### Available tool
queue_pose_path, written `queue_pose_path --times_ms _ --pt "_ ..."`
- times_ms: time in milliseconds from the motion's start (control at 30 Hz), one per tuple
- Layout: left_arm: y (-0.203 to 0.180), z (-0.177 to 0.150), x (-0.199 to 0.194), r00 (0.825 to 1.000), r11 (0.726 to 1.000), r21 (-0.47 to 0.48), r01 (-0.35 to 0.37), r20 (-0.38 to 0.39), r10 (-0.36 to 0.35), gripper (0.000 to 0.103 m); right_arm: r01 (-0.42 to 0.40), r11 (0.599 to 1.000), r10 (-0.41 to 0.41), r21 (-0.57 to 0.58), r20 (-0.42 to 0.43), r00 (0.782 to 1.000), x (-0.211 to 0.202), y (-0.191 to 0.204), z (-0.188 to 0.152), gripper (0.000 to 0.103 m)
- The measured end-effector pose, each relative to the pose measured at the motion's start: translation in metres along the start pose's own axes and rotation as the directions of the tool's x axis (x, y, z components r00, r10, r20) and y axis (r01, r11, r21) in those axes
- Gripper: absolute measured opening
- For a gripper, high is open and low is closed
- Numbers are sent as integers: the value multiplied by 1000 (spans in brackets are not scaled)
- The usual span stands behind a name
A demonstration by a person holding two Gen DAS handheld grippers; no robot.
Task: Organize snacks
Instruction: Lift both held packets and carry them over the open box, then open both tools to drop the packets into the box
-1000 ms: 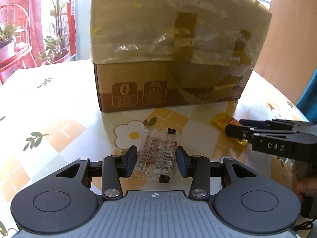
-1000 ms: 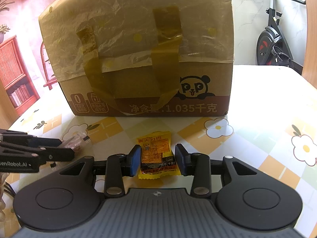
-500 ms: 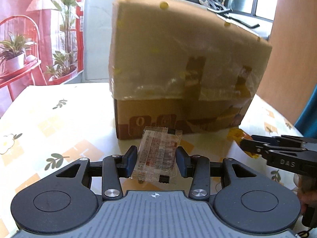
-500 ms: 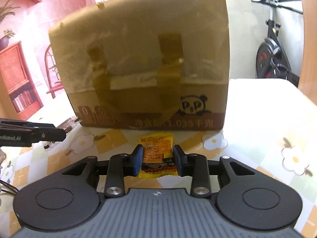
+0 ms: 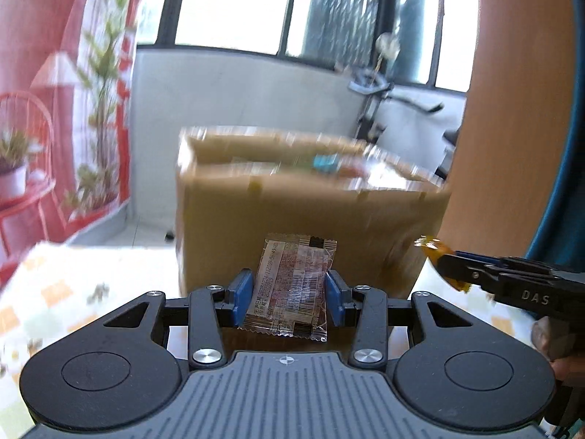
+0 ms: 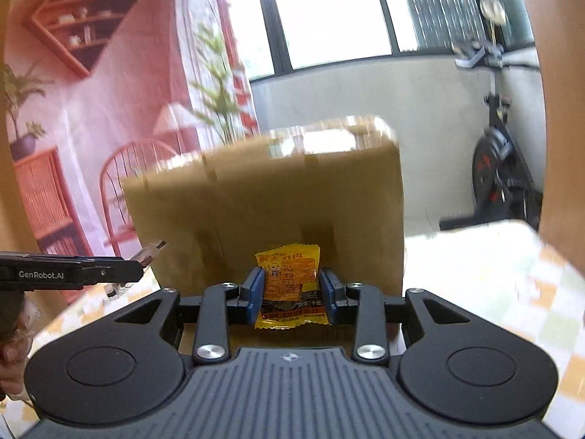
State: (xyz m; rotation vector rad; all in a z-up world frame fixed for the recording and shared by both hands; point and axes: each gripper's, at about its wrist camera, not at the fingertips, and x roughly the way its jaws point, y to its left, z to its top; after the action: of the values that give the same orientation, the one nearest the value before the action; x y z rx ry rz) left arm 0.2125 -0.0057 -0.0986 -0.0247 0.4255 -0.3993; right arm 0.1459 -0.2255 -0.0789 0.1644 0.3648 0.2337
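**A:** Snacks first: where are the two packets?

**B:** Each is in a gripper, clear of the table. The left gripper (image 5: 289, 298) has its blue pads pressed on the sides of the clear packet (image 5: 292, 285), the one with the printed label, which stands upright between them. The right gripper (image 6: 291, 294) is clamped the same way on the yellow packet (image 6: 290, 285).

**A:** Why grip them by the sides?

**B:** My guess is that flat sachets are easiest to pinch across their width. Their top edges stand free, so they can drop out cleanly once the pads let go.

**A:** And why so high?

**B:** The cardboard box (image 5: 310, 219) stands straight ahead of both grippers on the flowered tablecloth (image 5: 55, 292), and it is tall. Its open top shows in the left wrist view, with something blue and other wrappers inside, though blur hides what they are. I judge the packets are held up to clear the rim.

**A:** Are the two hands crowding each other?

**B:** They are side by side but apart; each shows at the edge of the other's view.
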Motion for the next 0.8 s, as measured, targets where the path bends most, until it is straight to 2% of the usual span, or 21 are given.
queue_pose_path --times_ms 200,367,533,667,800 --pt "-7 39 10 996 1000 27 12 90 -15 45 -48 998 52 -38 85 995 6 9 46 35" --pt "1 67 29 993 1000 -8 29 112 -27 45 -79 995 86 -67 121 989 31 16 80 35" --pt "12 79 54 996 999 -29 29 81 -27 45 -49 991 65 -128 119 991 71 29 97 35" --pt "20 75 65 999 999 -41 17 32 -15 45 -33 991 44 -130 80 996 102 31 97 35" --pt "27 74 68 1000 998 -56 16 12 -15 45 -22 994 29 -109 59 998 115 29 92 35"
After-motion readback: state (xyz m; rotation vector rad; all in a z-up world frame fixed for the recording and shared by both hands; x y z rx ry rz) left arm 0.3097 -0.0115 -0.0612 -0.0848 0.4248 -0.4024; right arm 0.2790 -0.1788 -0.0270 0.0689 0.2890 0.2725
